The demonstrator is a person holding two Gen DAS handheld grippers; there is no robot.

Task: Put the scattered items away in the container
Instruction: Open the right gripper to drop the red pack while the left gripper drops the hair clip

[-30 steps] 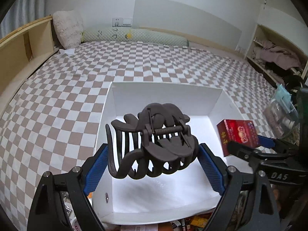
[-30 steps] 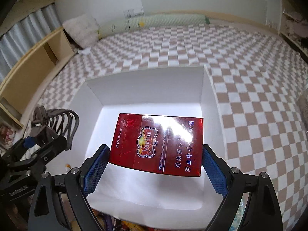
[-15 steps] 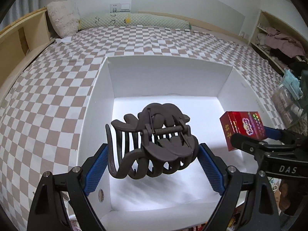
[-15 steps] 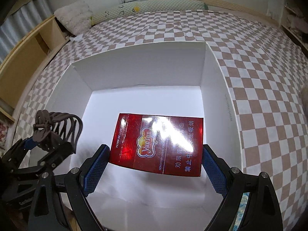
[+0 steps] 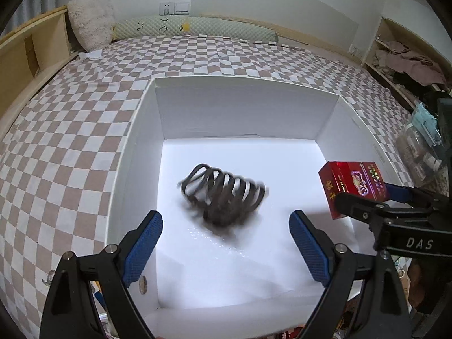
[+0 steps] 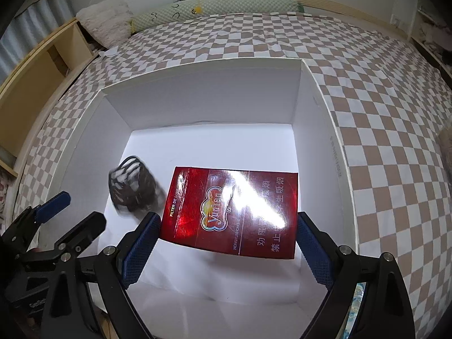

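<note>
A white open box [image 5: 245,107] sits on the checkered bed. A dark brown claw hair clip [image 5: 223,195] is blurred, inside the box near its floor, free of my left gripper [image 5: 226,240], which is open and empty above the box's near side. The clip also shows in the right wrist view [image 6: 132,189]. My right gripper [image 6: 227,237] is shut on a red cigarette pack [image 6: 234,209] and holds it over the box [image 6: 203,99]. The pack also shows in the left wrist view [image 5: 353,183], at the box's right wall.
The checkered bedspread [image 5: 70,141] surrounds the box. A wooden shelf unit [image 5: 28,56] stands on the left, a pillow [image 5: 90,26] and bolster [image 5: 195,28] at the head. Shelves with clothes [image 5: 406,62] and clutter stand on the right.
My left gripper has opened and let go of the hair clip, which has dropped into the box. Both grippers have moved lower over the box. The right gripper still holds the pack.
</note>
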